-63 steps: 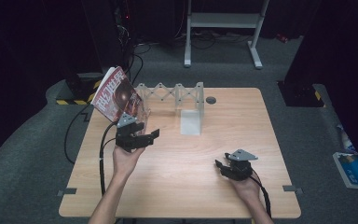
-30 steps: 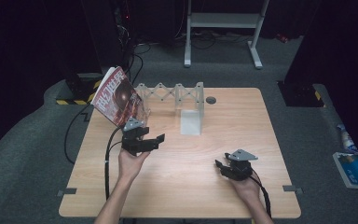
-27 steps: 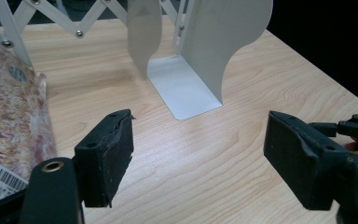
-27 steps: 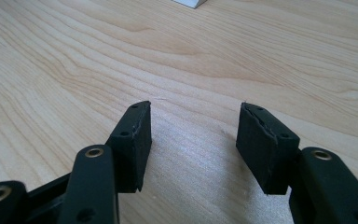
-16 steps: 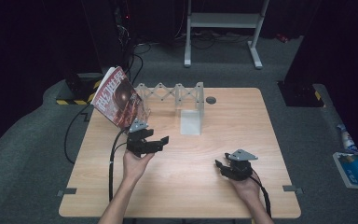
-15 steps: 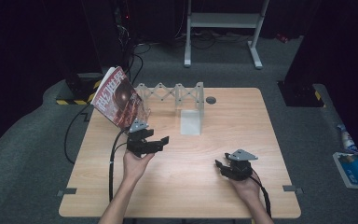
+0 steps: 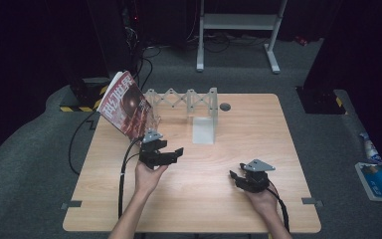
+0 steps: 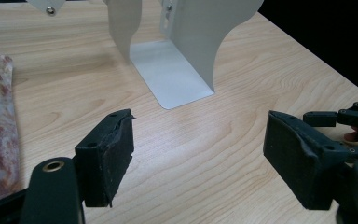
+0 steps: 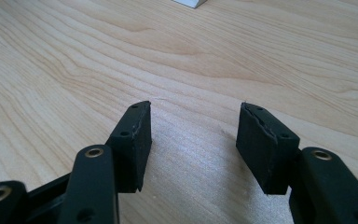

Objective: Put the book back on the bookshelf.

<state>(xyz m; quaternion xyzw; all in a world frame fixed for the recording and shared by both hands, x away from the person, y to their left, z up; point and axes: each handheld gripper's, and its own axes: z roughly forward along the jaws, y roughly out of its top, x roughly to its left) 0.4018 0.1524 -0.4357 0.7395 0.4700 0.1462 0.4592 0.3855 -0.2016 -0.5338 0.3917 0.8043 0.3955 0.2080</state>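
Beside the left gripper (image 7: 171, 154), magazine (image 7: 125, 103) against white rack (image 7: 186, 98).

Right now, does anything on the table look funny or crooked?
Yes. The magazine leans tilted against the end of the grey folding rack at the table's far left corner, not upright in a slot. Both tongs hold nothing.

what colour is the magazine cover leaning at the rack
Mostly red with white lettering, seen best in the high view: magazine.

Table (image 7: 229, 199) pale matt wood grain; bookend (image 8: 177, 70) smooth white metal; magazine (image 7: 127, 104) glossy paper.
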